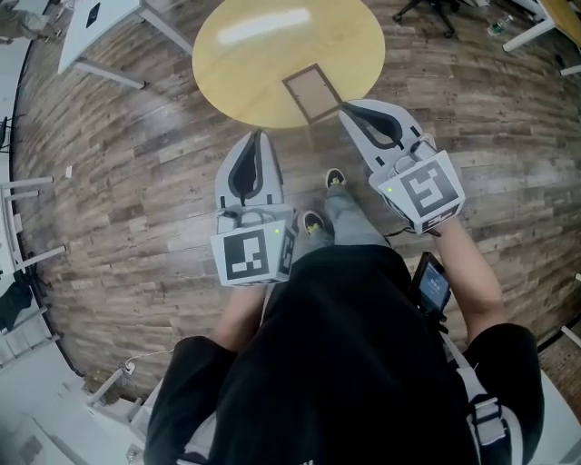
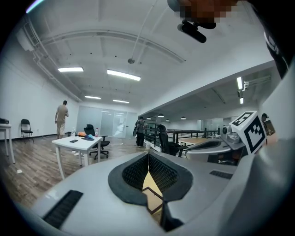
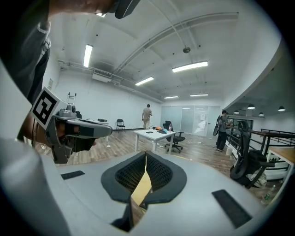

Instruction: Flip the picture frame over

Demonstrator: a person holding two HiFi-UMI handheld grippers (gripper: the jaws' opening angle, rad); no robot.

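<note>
A small brown picture frame [image 1: 313, 91] lies flat near the front edge of the round yellow table [image 1: 272, 45]. Neither gripper touches it. My left gripper [image 1: 258, 136] hovers over the floor just short of the table's edge, left of the frame, and its jaws meet at the tips with nothing held. My right gripper [image 1: 344, 109] is shut and empty, its tips at the table's rim just right of the frame. In the left gripper view the closed jaws [image 2: 148, 154] leave a slit below them that shows the frame [image 2: 154, 200]. In the right gripper view the closed jaws [image 3: 146, 153] show only yellow tabletop [image 3: 142, 186].
Wood-plank floor surrounds the table. A white desk [image 1: 100, 23] stands at the far left and an office chair [image 1: 431, 9] at the far right. The person's shoes [image 1: 313, 222] are on the floor below the table. Other people [image 2: 61, 117] stand far off in the room.
</note>
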